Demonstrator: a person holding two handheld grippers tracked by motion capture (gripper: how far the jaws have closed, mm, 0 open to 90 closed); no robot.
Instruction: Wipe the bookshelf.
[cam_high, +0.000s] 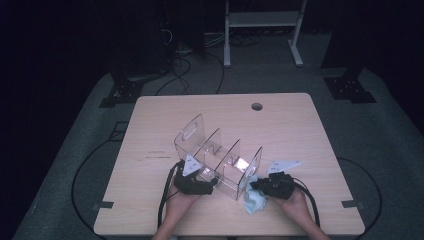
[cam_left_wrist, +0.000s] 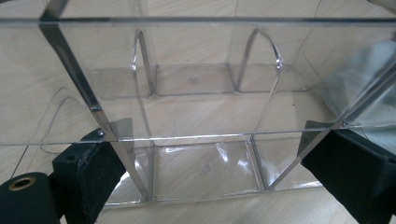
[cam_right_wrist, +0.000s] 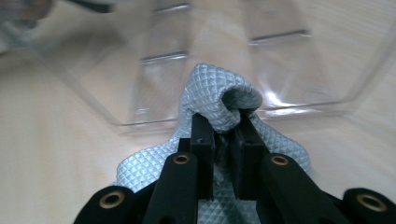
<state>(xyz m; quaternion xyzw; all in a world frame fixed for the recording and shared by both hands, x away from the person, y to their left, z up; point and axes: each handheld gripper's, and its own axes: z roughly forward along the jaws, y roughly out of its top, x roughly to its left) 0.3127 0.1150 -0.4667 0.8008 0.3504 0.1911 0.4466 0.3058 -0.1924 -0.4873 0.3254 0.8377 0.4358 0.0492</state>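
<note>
1. On the pale wooden counter (cam_high: 150, 130) stands a clear acrylic organiser with upright dividers (cam_high: 215, 155), set slantwise near the person's edge; its rounded end plate points toward the far left.
2. The left hand-held gripper (cam_high: 212, 182), black with a grey three-cornered plate on top, sits at the organiser's near left corner. In the left gripper view its two black jaws stand well apart, one low at each side, with the organiser's transparent wall (cam_left_wrist: 196, 79) between them; whether the pads press on the plastic I cannot tell.
3. The right hand-held gripper (cam_right_wrist: 223, 130) is clamped on a pale blue-grey cloth with a quilted diamond texture (cam_right_wrist: 219, 100): a fold of it bulges up between the jaws, which stand close together, and the rest spreads out beneath them.
4. From above, that cloth (cam_high: 256, 200) lies bunched on the counter just beside the organiser's near right end, under the right hand-held gripper (cam_high: 255, 186).
5. In the right gripper view the organiser's clear base and dividers (cam_right_wrist: 280, 60) show blurred just beyond the cloth.
6. A faint dark line of marks (cam_high: 156, 155) crosses the counter left of the organiser; it is too small to read. I see no brand or label on anything.
7. A round cable hole (cam_high: 257, 106) sits near the counter's far edge.
</note>
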